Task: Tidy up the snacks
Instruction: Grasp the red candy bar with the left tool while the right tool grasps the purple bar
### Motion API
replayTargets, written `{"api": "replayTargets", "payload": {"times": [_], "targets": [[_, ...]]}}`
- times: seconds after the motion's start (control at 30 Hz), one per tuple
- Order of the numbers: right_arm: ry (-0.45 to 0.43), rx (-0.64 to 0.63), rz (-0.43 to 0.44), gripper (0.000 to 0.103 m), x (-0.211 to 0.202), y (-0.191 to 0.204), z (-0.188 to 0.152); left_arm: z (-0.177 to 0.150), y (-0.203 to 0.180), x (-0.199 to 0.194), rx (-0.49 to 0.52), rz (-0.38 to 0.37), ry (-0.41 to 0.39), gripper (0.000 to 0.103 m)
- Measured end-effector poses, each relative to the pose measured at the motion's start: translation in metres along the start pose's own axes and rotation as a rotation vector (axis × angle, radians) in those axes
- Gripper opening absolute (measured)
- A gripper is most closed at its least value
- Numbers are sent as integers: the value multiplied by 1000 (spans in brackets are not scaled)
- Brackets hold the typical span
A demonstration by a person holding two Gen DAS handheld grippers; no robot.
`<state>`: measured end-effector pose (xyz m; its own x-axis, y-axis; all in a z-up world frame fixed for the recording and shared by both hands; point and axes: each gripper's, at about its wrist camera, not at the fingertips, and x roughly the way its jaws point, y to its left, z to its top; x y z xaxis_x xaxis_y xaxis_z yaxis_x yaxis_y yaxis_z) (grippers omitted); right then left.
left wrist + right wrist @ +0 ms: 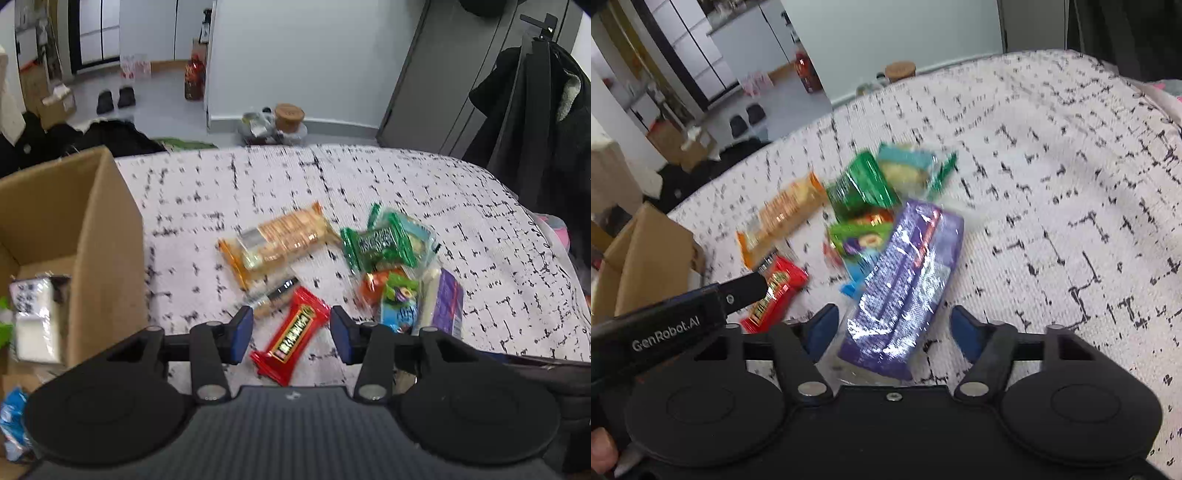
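Observation:
Several wrapped snacks lie in a loose pile on a white cover with black dashes. A red snack bar lies between the blue pads of my left gripper, which is open; the pads stand clear of the wrapper on both sides. A purple packet lies lengthwise between the fingers of my right gripper, also open, with gaps at each pad. The left gripper's finger shows over the red bar in the right wrist view. An open cardboard box stands at the left with a white packet inside.
An orange cracker pack, a green packet and small colourful packets lie just beyond the grippers. A blue wrapper sits by the box. Dark coats hang at the right. The cover's far edge drops to the floor.

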<state>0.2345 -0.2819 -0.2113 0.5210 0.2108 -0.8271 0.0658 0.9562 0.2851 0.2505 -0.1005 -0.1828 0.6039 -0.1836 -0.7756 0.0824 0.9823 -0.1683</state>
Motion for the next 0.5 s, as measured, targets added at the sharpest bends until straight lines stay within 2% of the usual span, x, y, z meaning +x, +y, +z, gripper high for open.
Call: {"api": "replayTargets", "payload": {"times": [0.1,0.2,0.37,0.5], "targets": [[1,-18,-11,50,-4,-1,-1,-3,-4,5,11,-4,12,45],[3,-15,-33,45,-8,-7,-2,-4,-7,11,20,-20,21,45],[-1,-32,-70,41,-12,-11,-4,-6,-12,26,50,-1,46,45],[18,-62,-92,44,-9,-7,-6,-12,-12,34,53,12,64,45]]}}
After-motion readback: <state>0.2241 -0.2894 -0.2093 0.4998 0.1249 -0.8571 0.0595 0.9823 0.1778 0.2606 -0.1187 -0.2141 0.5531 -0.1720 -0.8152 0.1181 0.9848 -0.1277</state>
